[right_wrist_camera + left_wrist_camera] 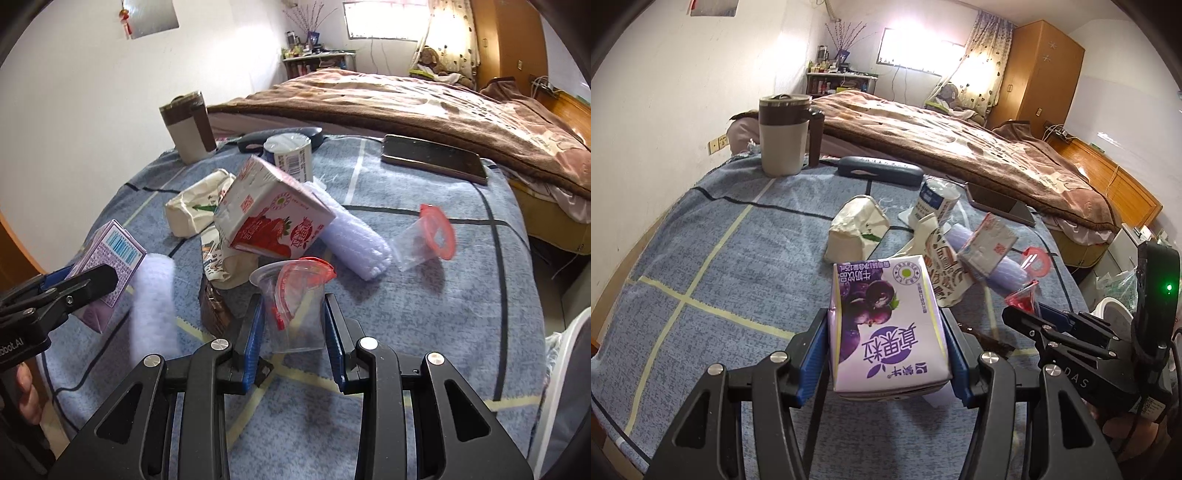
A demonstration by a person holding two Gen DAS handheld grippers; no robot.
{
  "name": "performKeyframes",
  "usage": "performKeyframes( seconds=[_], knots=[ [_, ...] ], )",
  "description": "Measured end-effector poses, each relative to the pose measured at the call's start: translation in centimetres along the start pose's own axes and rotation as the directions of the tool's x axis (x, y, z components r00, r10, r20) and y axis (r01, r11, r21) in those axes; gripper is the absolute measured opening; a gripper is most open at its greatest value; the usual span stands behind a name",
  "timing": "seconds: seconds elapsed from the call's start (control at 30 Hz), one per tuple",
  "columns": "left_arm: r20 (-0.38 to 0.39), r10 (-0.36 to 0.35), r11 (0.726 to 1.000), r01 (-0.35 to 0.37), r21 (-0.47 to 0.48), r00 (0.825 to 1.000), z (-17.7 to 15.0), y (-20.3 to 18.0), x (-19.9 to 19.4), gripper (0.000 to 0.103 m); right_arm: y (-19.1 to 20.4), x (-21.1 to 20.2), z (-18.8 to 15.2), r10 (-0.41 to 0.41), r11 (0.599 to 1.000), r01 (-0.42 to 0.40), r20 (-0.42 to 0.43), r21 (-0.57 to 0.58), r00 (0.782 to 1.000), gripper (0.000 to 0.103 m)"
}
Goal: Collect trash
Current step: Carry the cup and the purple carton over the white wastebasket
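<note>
Left hand-held gripper (886,354) clamps purple milk carton (886,325) above surface (701,258). Right hand-held gripper (293,332) pinches clear cup (293,306); thin wall may buckle, slip. Strawberry carton (269,214) leans on pile, could topple.

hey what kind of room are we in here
Most likely a lived-in bedroom: a bed under a brown fleece blanket, a tall orange-brown wooden wardrobe, and a curtained window behind.
</note>
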State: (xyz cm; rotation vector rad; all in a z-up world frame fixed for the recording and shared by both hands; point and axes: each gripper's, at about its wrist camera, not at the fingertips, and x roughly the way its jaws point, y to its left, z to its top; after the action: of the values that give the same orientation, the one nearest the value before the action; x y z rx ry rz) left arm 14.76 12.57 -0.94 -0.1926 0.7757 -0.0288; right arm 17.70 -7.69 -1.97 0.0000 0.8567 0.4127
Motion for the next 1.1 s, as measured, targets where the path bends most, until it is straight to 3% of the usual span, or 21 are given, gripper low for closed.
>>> performKeyframes(
  seconds=[0.4,0.67,1.1],
  knots=[
    [0.009,-0.041,0.996,0.04,0.076,0.999,0.0,-3.9,-0.9,0.059,-1.8,-4.1,-0.8,-0.019,0.998,0.015,0.078,0.055,0.997,0.034],
    [0.019,-0.083,0.985,0.079,0.155,0.996,-0.2,-8.2,-1.6,0.059,-4.2,-7.3,-1.7,-0.08,0.991,0.065,0.131,0.115,0.988,0.034],
    [0.005,-0.188,0.949,0.18,0.257,0.982,-1.0,-15.9,-1.8,0.059,-9.1,-12.7,-3.8,-0.23,0.96,0.19,0.187,0.206,0.955,0.034]
  ],
)
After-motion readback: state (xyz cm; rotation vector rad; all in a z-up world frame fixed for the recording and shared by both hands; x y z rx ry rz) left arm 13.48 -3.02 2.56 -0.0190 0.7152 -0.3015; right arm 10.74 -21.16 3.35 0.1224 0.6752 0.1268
